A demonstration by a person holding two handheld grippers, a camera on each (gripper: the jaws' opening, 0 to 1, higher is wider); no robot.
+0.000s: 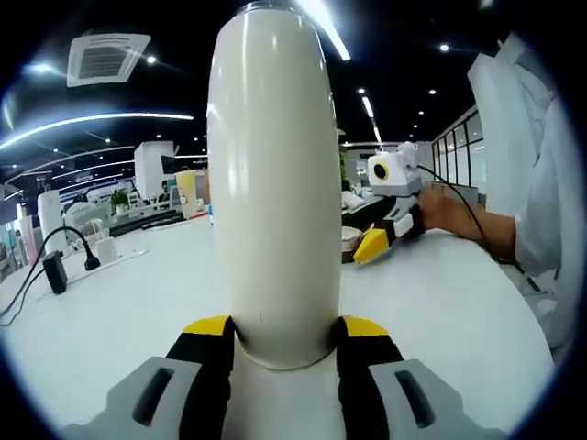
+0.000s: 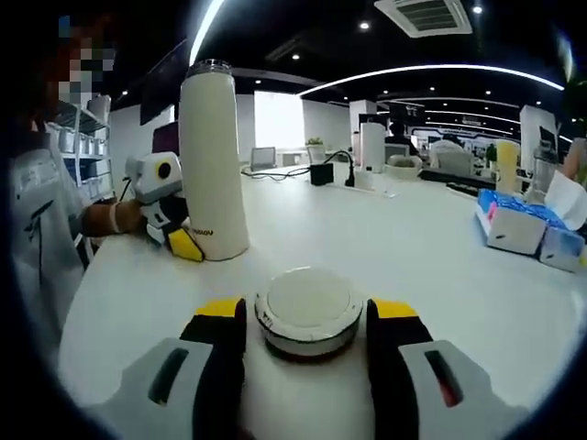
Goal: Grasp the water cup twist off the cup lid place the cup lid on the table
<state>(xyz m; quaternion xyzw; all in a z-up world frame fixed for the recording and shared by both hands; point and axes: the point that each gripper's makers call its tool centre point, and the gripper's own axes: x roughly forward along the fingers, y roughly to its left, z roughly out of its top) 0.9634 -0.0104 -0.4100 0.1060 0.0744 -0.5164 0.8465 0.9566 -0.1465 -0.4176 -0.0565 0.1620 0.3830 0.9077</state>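
On the big white table (image 2: 431, 266), a tall white water cup (image 2: 213, 165) stands straight up, and its top is open with no lid on it. The left tongs (image 1: 284, 353) hold the cup near its bottom, with one yellow-tipped jaw pressed on each side. In the left gripper view the cup (image 1: 271, 183) rises up right in front, big and smooth.

The round white cup lid (image 2: 307, 312) sits flat on the table, well apart from the cup. It lies between the two jaws of the right tongs (image 2: 307, 335). The jaws stand just beside the lid on both sides, but I cannot tell if they are squeezing it or only near it.

In the left gripper view the right tongs (image 1: 378, 240) rest low on the table off to the side, with a person's hand (image 1: 449, 211) behind them and a white sleeve (image 1: 541, 229) next to that. In the right gripper view the left tongs (image 2: 183, 240) show at the foot of the cup.

Farther back on the table there is a blue and white box (image 2: 515, 225) at one edge, and a black plug with a cord (image 1: 55, 270) at another.
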